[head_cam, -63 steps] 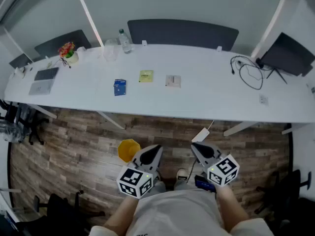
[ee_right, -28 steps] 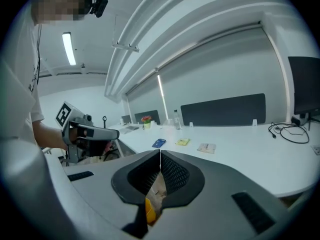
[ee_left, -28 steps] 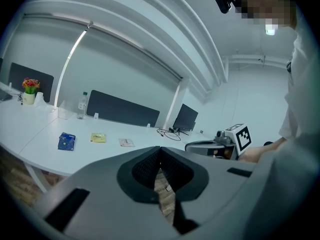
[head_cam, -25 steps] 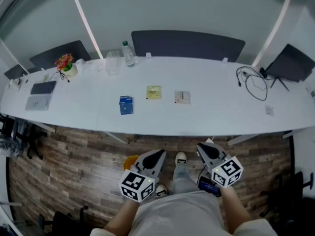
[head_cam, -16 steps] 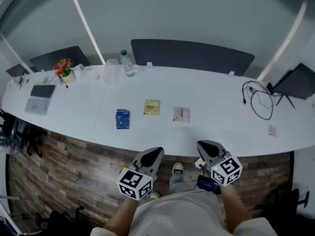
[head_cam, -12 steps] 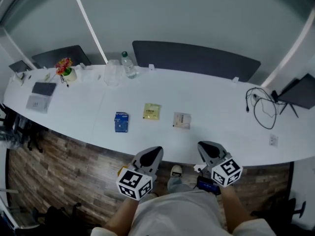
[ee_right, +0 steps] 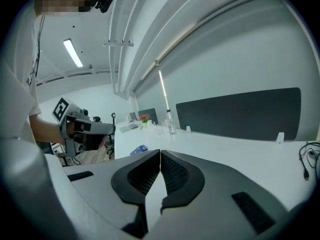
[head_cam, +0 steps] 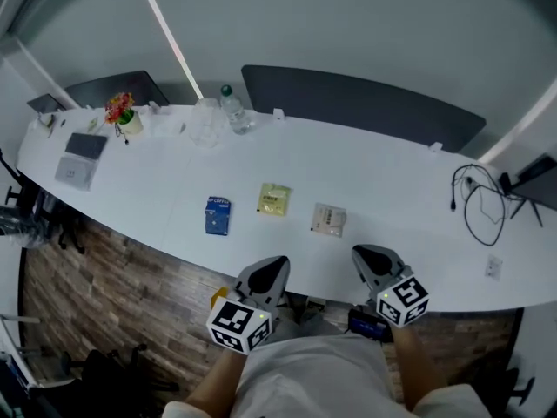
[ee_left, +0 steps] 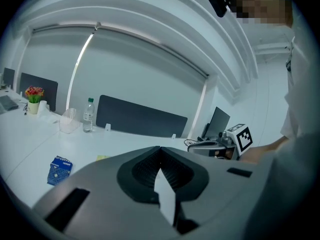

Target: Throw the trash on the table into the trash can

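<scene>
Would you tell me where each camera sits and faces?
Head view: on the person's head, steeply down at the white table; left gripper, right gripper and forearms show.
Left gripper view: on that gripper, along its shut jaws over the table; right gripper shows.
Right gripper view: likewise; left gripper shows.
All share the blue packet.

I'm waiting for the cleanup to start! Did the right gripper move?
Yes. The right gripper moved toward the table: earlier it was over the wooden floor, now it is at the table's near edge.
</scene>
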`<state>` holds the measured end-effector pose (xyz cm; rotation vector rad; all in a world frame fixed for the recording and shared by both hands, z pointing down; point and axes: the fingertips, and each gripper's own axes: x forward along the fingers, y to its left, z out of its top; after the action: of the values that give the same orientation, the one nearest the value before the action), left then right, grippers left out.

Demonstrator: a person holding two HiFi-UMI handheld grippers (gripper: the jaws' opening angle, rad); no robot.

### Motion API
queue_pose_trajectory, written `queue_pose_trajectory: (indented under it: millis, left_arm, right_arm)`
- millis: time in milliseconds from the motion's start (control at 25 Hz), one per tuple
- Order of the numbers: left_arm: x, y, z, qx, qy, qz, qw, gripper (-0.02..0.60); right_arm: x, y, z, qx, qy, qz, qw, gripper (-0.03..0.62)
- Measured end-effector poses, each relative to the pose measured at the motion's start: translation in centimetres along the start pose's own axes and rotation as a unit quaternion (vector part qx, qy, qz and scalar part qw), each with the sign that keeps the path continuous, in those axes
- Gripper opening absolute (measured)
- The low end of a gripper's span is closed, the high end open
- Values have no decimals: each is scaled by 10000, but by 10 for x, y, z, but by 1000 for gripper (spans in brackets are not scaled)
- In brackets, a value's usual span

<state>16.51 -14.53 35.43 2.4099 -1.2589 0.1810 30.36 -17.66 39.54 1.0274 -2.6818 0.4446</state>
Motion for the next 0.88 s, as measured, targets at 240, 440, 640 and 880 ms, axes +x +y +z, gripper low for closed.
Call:
queue_pose_trajectory:
  millis: [240,440,640,880]
  left_arm:
    - [13,14,1,51,163,-166,9997,3]
    - [25,24,-2,68,316,-282,9991,3]
    - [41,34,-9,52,427,-298,9986,3]
    - [61,43,-23,38,608,-332,9976,3]
  right_arm:
    - [11,2,-6,112,162,-84,9998,28]
    - [20,-5,-9,137,279,-199,9993,28]
    - [34,-22,-17,70,468,-376,9982,28]
    - [57,-48,-34,-30,793,-498,9956,29]
